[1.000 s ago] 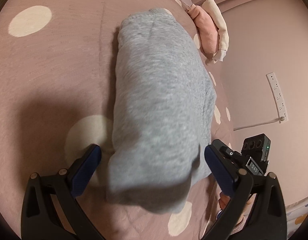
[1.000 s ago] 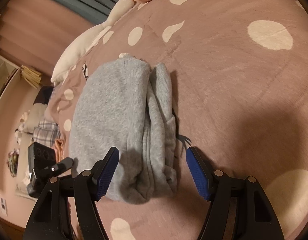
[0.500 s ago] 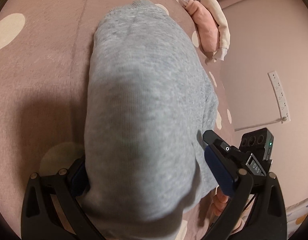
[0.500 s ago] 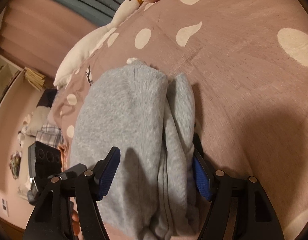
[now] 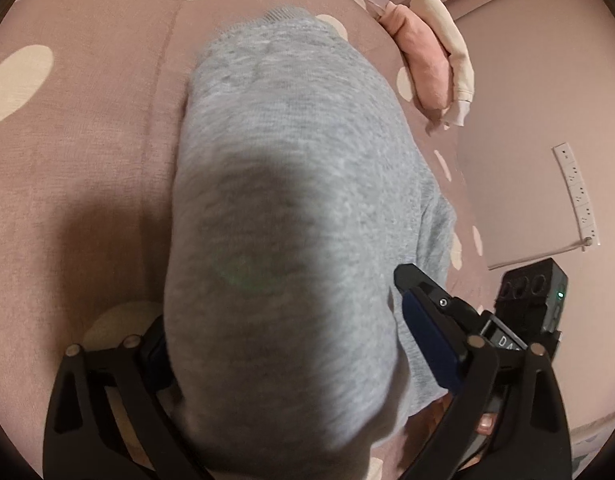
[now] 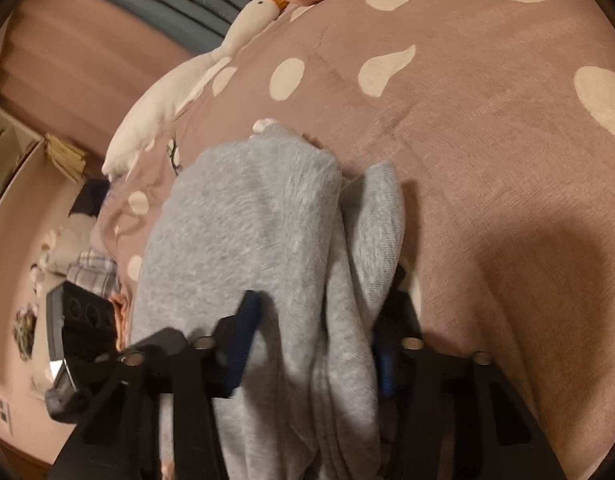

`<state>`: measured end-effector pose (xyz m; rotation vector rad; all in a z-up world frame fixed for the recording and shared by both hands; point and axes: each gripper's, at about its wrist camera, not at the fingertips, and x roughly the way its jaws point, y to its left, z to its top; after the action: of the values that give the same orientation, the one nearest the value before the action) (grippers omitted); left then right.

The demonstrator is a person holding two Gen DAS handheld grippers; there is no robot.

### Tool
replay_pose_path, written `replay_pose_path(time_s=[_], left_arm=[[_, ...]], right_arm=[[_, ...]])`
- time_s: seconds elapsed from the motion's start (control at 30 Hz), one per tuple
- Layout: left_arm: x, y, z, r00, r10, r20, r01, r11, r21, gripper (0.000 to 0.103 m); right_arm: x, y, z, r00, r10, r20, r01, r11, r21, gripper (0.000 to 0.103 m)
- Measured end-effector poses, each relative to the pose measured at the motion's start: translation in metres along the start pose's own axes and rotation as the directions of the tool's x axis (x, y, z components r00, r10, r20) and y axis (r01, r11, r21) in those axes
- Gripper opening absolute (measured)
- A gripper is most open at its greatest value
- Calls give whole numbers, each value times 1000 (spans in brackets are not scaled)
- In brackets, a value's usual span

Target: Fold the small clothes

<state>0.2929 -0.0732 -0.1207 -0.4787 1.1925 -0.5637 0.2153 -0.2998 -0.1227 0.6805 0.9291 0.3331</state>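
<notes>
A grey folded garment lies lengthwise on the mauve spotted bedspread. My left gripper straddles its near end. The jaws are closing, the left finger is hidden under the cloth, and the right blue pad stands just beside the cloth's edge. In the right wrist view the same garment shows its layered folded edge. There my right gripper is closing on those layers: its left pad presses into the cloth, which bunches between the jaws.
A pink and cream garment lies at the bed's far right edge below a wall power strip. A white goose plush rests along the bed's left side. A plaid pile of clothes sits beyond it.
Both grippers have slid forward over the garment's near end, so the cloth now fills the space between their fingers. The right jaws have narrowed and pinch the folded layers.
</notes>
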Motion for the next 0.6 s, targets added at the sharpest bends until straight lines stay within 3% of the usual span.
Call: replay_pose_path(time_s=[0.07,0.17,0.6], left_arm=[[-2,-1,-2,1000,28,11,-28,1000,8,88],[-4,-4,-3,998,52,23,-53,998,32,82],[-19,-6,-16,996,67,65,-70,996,53,79]], right_arm=[[-2,0,-1,1000,-4,7,4,1000,-5,33],[-5,0,1,1000,5,16,-5,1000,-6,30],[-11,32,-2,998,-18,55,25,991,-129,27]])
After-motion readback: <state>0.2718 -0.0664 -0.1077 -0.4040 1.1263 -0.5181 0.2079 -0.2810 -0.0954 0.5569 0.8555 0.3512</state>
